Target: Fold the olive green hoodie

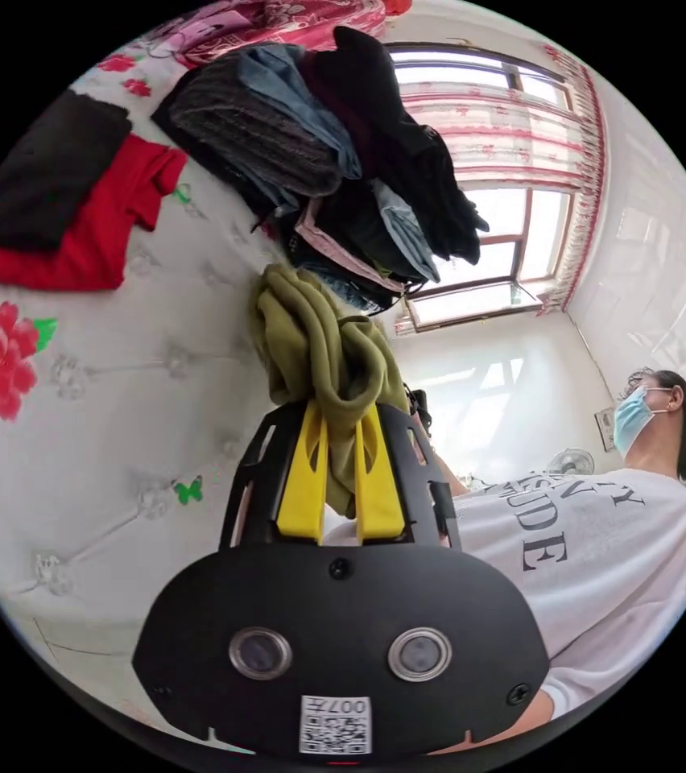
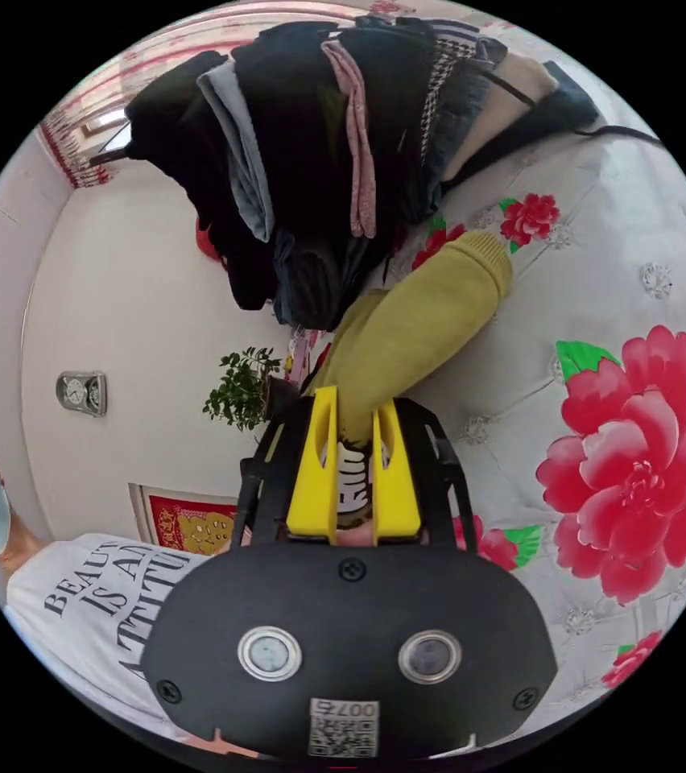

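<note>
The bed (image 1: pixel 117 386), covered in a white quilted spread printed with red flowers, lies beyond both hand-held grippers and carries everything else. A pile of dark clothes (image 1: pixel 335 153) sits on it ahead of the left hand-held gripper (image 1: pixel 341 451), just past the fabric that gripper holds; the same pile lies ahead of the right hand-held gripper (image 2: pixel 353 451) in its own view. A red garment (image 1: pixel 93 233) with a black garment (image 1: pixel 45 173) on top of it lies well off to one side of the left hand-held gripper. The person holding the tools stands behind them, torso in a white printed shirt (image 1: pixel 601 555). The olive green hoodie (image 1: pixel 319 346) is caught at two places. In the left gripper view both yellow jaws are closed tight on a bunched wad of it, which rises straight out from the jaw tips towards the pile. In the right gripper view the jaws are drawn nearly together on the hoodie, and a sleeve (image 2: pixel 423 314) runs out from the jaw tips as one long tube, its ribbed cuff at the far end, resting on the spread beside the pile. The sleeve's long axis is thus roughly in line with the right hand-held gripper. Judgement: the garment is bunched, not spread; the coming move depends on drawing it clear of the pile and laying it flat.
</note>
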`<state>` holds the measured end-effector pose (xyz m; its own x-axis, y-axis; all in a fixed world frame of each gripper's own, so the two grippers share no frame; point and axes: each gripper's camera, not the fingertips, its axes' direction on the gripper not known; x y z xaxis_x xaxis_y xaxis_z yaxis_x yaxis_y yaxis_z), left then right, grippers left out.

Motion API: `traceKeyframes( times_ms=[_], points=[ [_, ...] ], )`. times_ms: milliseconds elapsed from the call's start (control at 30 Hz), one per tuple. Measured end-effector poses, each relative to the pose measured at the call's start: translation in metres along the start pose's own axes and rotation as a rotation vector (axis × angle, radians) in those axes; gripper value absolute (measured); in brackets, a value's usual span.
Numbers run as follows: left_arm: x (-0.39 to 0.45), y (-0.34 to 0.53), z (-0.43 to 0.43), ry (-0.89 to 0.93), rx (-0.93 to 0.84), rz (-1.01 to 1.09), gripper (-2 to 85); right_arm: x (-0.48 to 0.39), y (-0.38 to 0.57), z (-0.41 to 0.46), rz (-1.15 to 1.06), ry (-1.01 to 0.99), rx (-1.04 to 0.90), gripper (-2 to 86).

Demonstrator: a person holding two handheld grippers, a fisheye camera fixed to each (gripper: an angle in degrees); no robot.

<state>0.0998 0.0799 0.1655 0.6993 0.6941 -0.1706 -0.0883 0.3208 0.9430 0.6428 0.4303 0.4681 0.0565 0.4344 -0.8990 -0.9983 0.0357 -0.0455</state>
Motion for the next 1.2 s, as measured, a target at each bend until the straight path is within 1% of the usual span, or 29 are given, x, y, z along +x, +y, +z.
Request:
traceKeyframes(
  times_ms=[133,233,267,300,333,367,400,433,467,500,567,600,633,667,733,767,800,833,867,900,933,967,1000,1033,1067,1100,1133,1167,1200],
  points=[
    [0.043,-0.039,0.059,0.084,-0.113,0.161,5.0,-0.007,0.039,-0.084,0.002,-0.085,0.244,1.6],
    [0.082,-0.074,0.141,0.185,-0.253,0.271,4.9,-0.021,0.067,-0.156,-0.038,-0.049,0.441,1.6],
    [0.103,-0.088,0.181,0.222,-0.316,0.320,4.9,-0.028,0.081,-0.186,-0.049,-0.016,0.526,1.6],
    [0.129,-0.099,0.224,0.253,-0.382,0.378,5.0,-0.032,0.089,-0.202,-0.051,-0.001,0.571,1.6],
    [0.144,-0.103,0.247,0.267,-0.415,0.413,5.0,-0.039,0.107,-0.232,-0.052,0.031,0.666,1.7],
    [0.176,-0.109,0.294,0.296,-0.485,0.482,5.1,-0.045,0.126,-0.261,-0.048,0.060,0.764,1.8],
    [0.209,-0.111,0.341,0.318,-0.548,0.542,5.2,-0.049,0.136,-0.275,-0.046,0.074,0.814,1.9],
    [0.225,-0.111,0.364,0.325,-0.575,0.567,5.2,-0.055,0.158,-0.301,-0.040,0.105,0.914,2.0],
    [0.256,-0.106,0.409,0.335,-0.617,0.615,5.3,-0.061,0.179,-0.324,-0.029,0.135,1.015,2.2],
    [0.282,-0.097,0.449,0.321,-0.649,0.652,5.6,-0.063,0.190,-0.334,-0.021,0.152,1.065,2.3],
    [0.307,-0.078,0.499,0.278,-0.683,0.698,5.5,-0.058,0.227,-0.365,0.050,0.263,1.262,3.2],
    [0.311,-0.063,0.520,0.249,-0.694,0.719,5.2,-0.052,0.235,-0.371,0.089,0.296,1.304,3.5],
    [0.310,-0.055,0.528,0.243,-0.697,0.723,5.0,-0.037,0.249,-0.380,0.190,0.399,1.359,4.2],
    [0.301,-0.038,0.538,0.227,-0.717,0.729,5.4,-0.018,0.260,-0.384,0.350,0.528,1.359,5.1],
    [0.273,-0.011,0.541,0.164,-0.775,0.728,5.8,0.007,0.272,-0.378,0.570,0.653,1.293,5.8],
    [0.246,0.006,0.533,0.095,-0.811,0.727,6.0,0.015,0.273,-0.365,0.570,0.718,1.213,5.7],
    [0.213,0.019,0.518,-0.003,-0.840,0.711,6.0,0.016,0.272,-0.356,0.544,0.747,1.173,5.6],
    [0.194,0.024,0.508,-0.062,-0.848,0.692,6.1,0.018,0.264,-0.332,0.507,0.811,1.080,5.5],
    [0.158,0.031,0.479,-0.184,-0.842,0.641,6.1,0.020,0.248,-0.304,0.460,0.864,0.950,5.4],
    [0.122,0.035,0.444,-0.306,-0.813,0.570,6.3,0.020,0.238,-0.289,0.422,0.886,0.872,5.3],
    [0.106,0.036,0.424,-0.365,-0.790,0.527,6.4,0.020,0.214,-0.256,0.338,0.920,0.706,5.2],
    [0.076,0.037,0.380,-0.479,-0.724,0.433,6.7,0.020,0.190,-0.222,0.254,0.937,0.555,5.1],
    [0.051,0.037,0.333,-0.581,-0.635,0.330,7.1,0.020,0.177,-0.205,0.208,0.939,0.486,5.1],
    [0.040,0.037,0.309,-0.629,-0.584,0.276,7.3,0.017,0.153,-0.172,0.110,0.935,0.358,5.0],
    [0.022,0.037,0.261,-0.722,-0.468,0.159,7.7,0.013,0.130,-0.139,0.015,0.925,0.251,5.0],
    [0.010,0.037,0.215,-0.802,-0.336,0.052,8.2,0.011,0.118,-0.122,-0.036,0.917,0.199,5.1],
    [0.006,0.037,0.193,-0.837,-0.268,0.007,8.3,0.005,0.098,-0.090,-0.133,0.907,0.093,5.1],
    [0.002,0.038,0.154,-0.897,-0.134,-0.064,8.5,0.000,0.080,-0.059,-0.220,0.915,0.007,5.2],
    [0.000,0.039,0.123,-0.950,-0.018,-0.112,8.8,-0.003,0.073,-0.044,-0.260,0.919,-0.032,5.3]
  ],
)
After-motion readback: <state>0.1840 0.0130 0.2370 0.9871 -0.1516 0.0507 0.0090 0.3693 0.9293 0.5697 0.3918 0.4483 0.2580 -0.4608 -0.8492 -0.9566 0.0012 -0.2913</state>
